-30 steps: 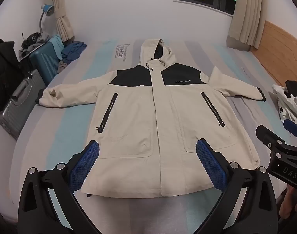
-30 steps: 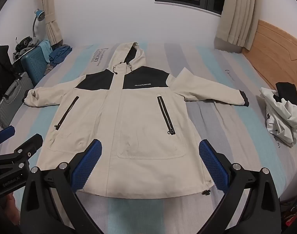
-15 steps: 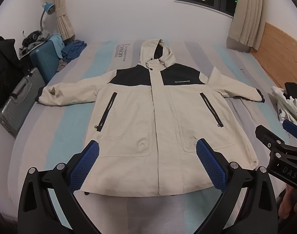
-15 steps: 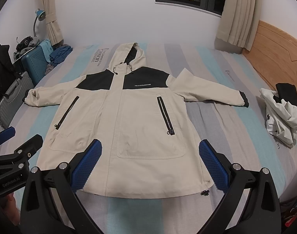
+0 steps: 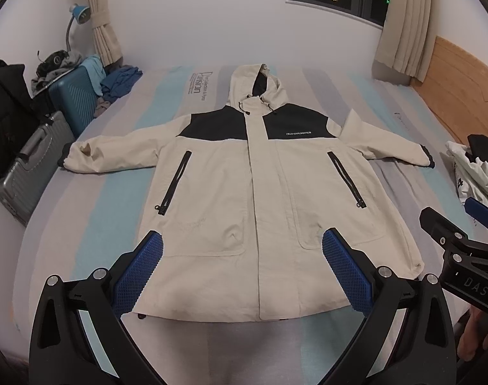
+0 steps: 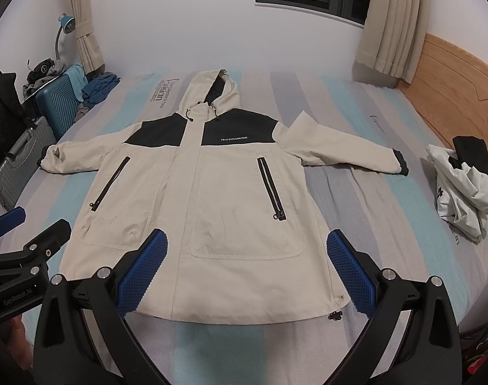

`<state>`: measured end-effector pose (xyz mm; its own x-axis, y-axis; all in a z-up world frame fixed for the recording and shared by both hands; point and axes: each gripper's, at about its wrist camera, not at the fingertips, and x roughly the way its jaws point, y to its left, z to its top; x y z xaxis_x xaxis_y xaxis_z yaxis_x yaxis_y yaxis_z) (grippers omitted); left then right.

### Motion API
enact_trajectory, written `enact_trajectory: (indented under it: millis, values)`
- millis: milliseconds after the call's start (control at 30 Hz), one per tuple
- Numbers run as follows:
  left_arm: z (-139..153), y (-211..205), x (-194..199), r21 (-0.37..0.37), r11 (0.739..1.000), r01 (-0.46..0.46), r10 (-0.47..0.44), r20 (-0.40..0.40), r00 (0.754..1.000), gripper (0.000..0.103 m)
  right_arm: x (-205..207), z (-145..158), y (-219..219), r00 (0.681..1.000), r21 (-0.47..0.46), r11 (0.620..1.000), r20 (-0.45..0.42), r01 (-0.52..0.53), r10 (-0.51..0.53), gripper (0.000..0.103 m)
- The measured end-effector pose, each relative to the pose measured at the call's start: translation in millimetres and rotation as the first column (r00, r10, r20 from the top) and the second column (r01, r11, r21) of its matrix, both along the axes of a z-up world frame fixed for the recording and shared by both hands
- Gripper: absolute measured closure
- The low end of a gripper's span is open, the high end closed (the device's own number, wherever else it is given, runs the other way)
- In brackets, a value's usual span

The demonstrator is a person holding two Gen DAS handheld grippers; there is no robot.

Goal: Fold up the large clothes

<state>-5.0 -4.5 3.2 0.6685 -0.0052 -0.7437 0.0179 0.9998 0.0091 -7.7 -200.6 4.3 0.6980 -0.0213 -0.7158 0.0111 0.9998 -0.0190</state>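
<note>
I have the jacket (image 5: 260, 199) spread face up on the bed (image 5: 83, 224), hood (image 5: 253, 86) toward the far wall, both sleeves stretched out to the sides and the hem nearest me. Both sets of tongs hang above the near edge of the bed with nothing in them: the left tongs (image 5: 242, 272) are spread wide over the hem, and the right tongs (image 6: 245, 272) are just as wide over the lower right half of the coat.

Compared with a second ago, almost nothing has shifted. The jacket lies exactly as it did, and each camera has only drifted a touch, the left one framing the hem a shade lower and more centred. I read that as the settling before the first fold, not a fold in progress; no cloth is lifted or pinched yet.

The left sleeve (image 5: 115, 154) ends near the grey suitcase (image 5: 29, 166), and the right sleeve (image 6: 346, 154) points toward a crumpled white garment (image 6: 465, 192) by the headboard (image 6: 452, 73). My guess is that a sleeve comes in first, so each pair of tongs has some way to travel before closing.
</note>
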Motion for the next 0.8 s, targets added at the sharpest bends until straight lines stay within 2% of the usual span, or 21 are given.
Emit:
enact_trajectory:
  millis: [800]
  values:
    - [-0.4, 2.7, -3.4, 0.004, 1.000, -0.007, 0.007, 0.006, 1.000, 0.006, -4.2, 5.3, -0.7, 1.000, 0.001, 1.000, 0.007, -0.004, 0.004, 0.007]
